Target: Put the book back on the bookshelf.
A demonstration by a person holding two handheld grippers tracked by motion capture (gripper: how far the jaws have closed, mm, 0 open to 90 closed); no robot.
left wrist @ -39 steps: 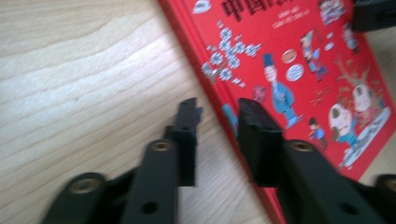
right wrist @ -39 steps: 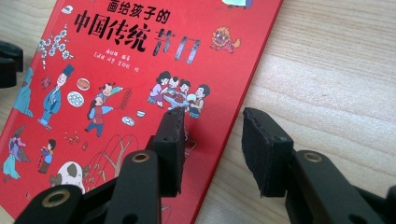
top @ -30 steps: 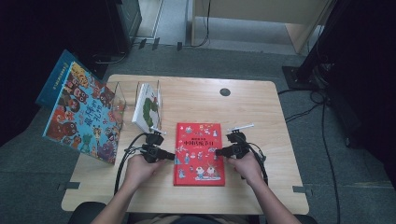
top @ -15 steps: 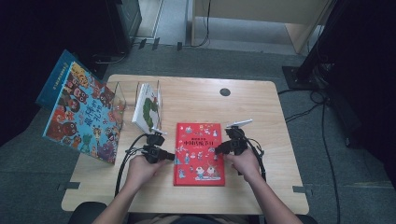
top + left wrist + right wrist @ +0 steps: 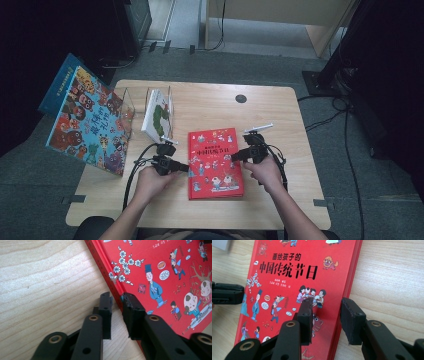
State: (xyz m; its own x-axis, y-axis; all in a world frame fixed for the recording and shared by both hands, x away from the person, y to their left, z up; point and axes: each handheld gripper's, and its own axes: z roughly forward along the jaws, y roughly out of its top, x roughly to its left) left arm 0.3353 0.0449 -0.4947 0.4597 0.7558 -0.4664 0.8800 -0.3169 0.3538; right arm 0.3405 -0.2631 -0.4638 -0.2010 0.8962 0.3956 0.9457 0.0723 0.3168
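Since a second ago both hand-held grippers have closed in on the red picture book (image 5: 215, 162) lying flat on the wooden tabletop (image 5: 285, 120). In the left gripper view, the left hand-held gripper (image 5: 116, 300), narrowly parted, straddles its spine edge. In the right gripper view, the right hand-held gripper (image 5: 325, 305), wider, straddles the opposite edge below "中国传统节日".

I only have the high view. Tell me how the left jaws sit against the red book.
Observer: The left gripper is open with a narrow gap, straddling the red book at its spine edge: one jaw above the table, one above the cover.
Operator: Now report the right side.
Observer: The right gripper is open wider, astride the book's opposite edge.
Operator: Say whether either one grips.
Observer: Neither is shut on the book. Whether the jaws touch it, I cannot tell.
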